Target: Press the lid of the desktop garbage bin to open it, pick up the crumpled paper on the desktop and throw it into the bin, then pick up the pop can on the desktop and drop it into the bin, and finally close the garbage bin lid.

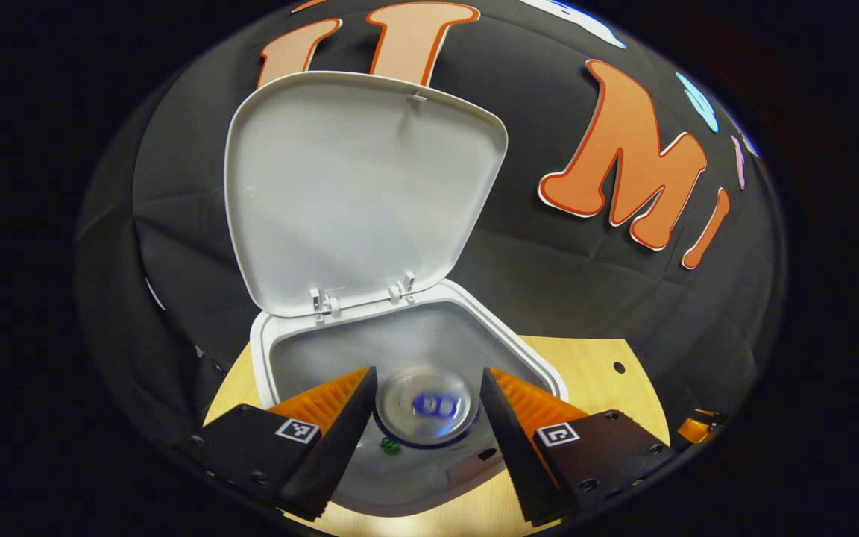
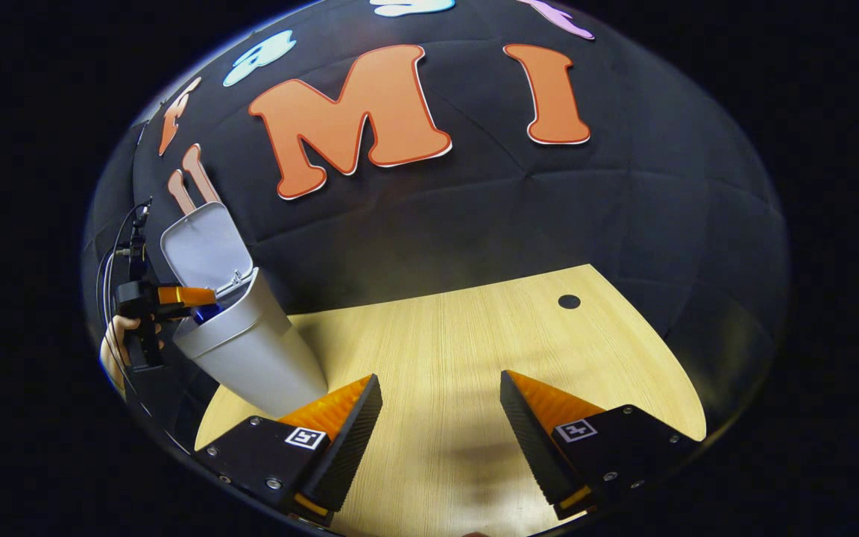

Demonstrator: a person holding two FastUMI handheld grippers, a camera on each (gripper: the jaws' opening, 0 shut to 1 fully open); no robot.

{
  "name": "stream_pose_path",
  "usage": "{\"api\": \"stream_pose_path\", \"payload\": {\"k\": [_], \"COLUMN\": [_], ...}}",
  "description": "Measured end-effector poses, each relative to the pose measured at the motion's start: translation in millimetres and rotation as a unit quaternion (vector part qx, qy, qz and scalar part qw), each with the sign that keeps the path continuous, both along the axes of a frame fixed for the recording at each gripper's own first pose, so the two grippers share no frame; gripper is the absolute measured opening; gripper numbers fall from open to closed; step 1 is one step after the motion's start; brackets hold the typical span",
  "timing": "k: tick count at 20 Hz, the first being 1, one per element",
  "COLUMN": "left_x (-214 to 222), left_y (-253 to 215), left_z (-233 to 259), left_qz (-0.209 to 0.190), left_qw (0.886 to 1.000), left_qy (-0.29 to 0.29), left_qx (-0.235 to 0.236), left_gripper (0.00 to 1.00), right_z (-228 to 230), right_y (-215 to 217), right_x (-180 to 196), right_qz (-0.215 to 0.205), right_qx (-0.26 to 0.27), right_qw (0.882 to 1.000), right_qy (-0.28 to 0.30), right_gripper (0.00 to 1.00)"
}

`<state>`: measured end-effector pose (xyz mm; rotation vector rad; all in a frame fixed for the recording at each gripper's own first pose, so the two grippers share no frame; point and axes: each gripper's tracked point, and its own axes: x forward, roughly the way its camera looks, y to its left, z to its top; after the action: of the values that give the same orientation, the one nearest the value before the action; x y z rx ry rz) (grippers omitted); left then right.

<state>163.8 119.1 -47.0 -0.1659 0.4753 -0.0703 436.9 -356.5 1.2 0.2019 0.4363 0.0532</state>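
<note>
The white desktop bin point(image 1: 526, 350) stands open, its lid point(image 1: 355, 186) tipped up and back on its hinges. My left gripper point(image 1: 428, 373) is shut on the pop can point(image 1: 429, 406). The can points forward, showing its silver domed end, and hangs just over the bin's mouth. In the right gripper view the same bin point(image 2: 250, 350) leans at the far left with its lid point(image 2: 202, 250) raised. There the left gripper point(image 2: 194, 298), held by a hand point(image 2: 112, 335), keeps the blue can point(image 2: 204, 313) at the rim. My right gripper point(image 2: 441, 384) hovers open over bare table, with nothing between its fingers.
The light wooden table point(image 2: 474, 335) runs right from the bin to a curved far edge against the black cloth wall. A small round hole point(image 2: 569, 301) sits in the tabletop near that edge. A cable runs up behind the left gripper at the far left.
</note>
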Motion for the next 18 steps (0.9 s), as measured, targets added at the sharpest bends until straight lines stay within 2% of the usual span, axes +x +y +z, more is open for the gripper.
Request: {"api": "stream_pose_path", "payload": {"k": [2, 6, 9, 12, 18], "left_x": [-3.7, -11.0, -19.0, -23.2, 0.8], "left_y": [-1.9, 3.4, 9.3, 21.4, 61.7], "left_z": [5.1, 40.9, 93.0, 156.8, 226.6], "left_qz": [-0.002, 0.012, 0.022, 0.036, 0.07], "left_qw": [1.0, 0.998, 0.993, 0.985, 0.979], "left_qy": [-0.005, -0.055, -0.109, -0.168, -0.189], "left_qx": [0.003, 0.016, 0.029, 0.009, 0.024], "left_gripper": [0.95, 0.95, 0.94, 0.94, 0.93], "right_z": [-1.2, -4.9, -5.1, -5.2, 0.5], "right_y": [1.4, 6.3, 10.5, 14.2, 13.3], "right_x": [-1.8, 2.2, 4.1, 7.3, 5.6], "right_qz": [0.001, 0.009, 0.016, 0.02, 0.022], "right_qx": [0.003, 0.005, 0.009, 0.017, 0.02], "right_qw": [1.0, 1.0, 1.0, 1.0, 1.0], "right_qy": [0.003, 0.009, 0.011, 0.012, 0.001], "right_gripper": [0.95, 0.95, 0.95, 0.95, 0.95]}}
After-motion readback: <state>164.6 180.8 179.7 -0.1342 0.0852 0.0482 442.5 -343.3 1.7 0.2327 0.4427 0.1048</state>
